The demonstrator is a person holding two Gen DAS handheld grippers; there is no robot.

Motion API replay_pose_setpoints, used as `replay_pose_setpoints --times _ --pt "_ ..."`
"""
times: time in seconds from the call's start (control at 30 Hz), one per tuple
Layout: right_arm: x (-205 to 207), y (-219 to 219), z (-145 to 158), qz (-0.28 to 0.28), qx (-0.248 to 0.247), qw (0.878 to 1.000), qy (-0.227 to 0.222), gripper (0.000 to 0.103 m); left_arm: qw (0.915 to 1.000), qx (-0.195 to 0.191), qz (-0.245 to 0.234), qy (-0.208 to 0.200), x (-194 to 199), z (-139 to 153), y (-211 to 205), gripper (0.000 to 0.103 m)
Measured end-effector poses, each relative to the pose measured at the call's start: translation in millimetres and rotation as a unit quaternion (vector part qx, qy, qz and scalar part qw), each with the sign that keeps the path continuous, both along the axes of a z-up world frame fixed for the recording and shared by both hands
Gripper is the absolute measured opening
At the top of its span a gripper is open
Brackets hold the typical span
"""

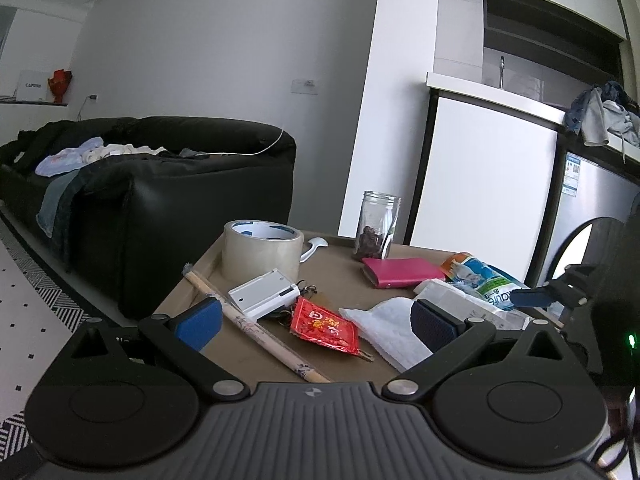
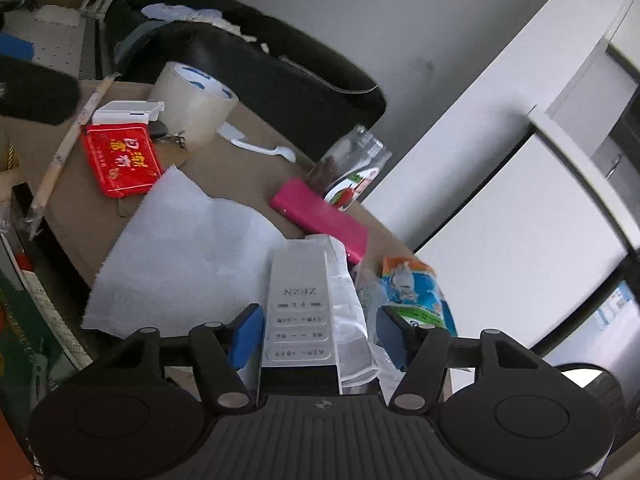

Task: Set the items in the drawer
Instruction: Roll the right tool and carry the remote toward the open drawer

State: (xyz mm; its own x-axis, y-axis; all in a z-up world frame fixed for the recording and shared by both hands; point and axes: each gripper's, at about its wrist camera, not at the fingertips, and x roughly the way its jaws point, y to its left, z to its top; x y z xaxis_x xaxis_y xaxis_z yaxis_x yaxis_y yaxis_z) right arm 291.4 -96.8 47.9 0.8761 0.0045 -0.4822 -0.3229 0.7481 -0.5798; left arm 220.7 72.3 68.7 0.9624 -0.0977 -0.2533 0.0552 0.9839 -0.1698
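Straddling a silver box at the desk's near right corner, the right tool has its jaws spread, one pad on each side of the box and neither touching it yet. To do this grasp well, I judge the pads should close squarely on the long sides, low enough to catch the box and not the loose clear wrap clinging to its right side, which could slip. The left tool hovers spread and empty over the near edge.

No closed drawer front shows; a dark opening under the desk's left edge in the right view may be the drawer, but I cannot tell.

Around the box, from big to small: a white tissue lies just left of it, partly under it, and could drag along. A tape roll stands at the far left corner, a jar at the far edge. A blue-and-white packet sits just right of the box, near the right pad. A pink wallet lies beyond it, a red packet mid-desk, a white case by the tape, and a long stick along the left edge.
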Motion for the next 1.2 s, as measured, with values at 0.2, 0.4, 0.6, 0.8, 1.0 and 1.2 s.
replay_pose_setpoints --times 0.2,0.4,0.6,0.8,1.0,1.2 --pt "40.2 -9.1 27.0 0.011 0.025 0.991 0.132 0.064 0.9999 -0.012 0.000 -0.003 -0.6 0.1 4.1 0.103" --pt "66.7 0.8 36.7 0.029 0.009 0.973 0.229 0.048 0.9998 -0.018 0.000 0.000 0.6 -0.4 6.3 0.103" --pt "61.8 11.3 36.3 0.032 -0.040 0.975 0.217 0.039 0.9997 -0.022 0.002 0.003 2.4 -0.7 7.1 0.103" --pt "47.0 11.0 41.0 0.044 -0.062 0.980 0.184 0.038 0.9997 -0.024 0.003 0.004 3.7 -0.8 7.7 0.103" --pt "37.4 6.3 58.0 0.050 -0.062 0.984 0.157 0.037 0.9997 -0.025 0.003 0.004 3.4 -1.8 7.6 0.103" --pt "24.7 9.5 71.6 0.067 -0.048 0.985 0.151 0.019 0.9997 -0.025 0.003 0.006 5.2 -2.4 7.3 0.103"
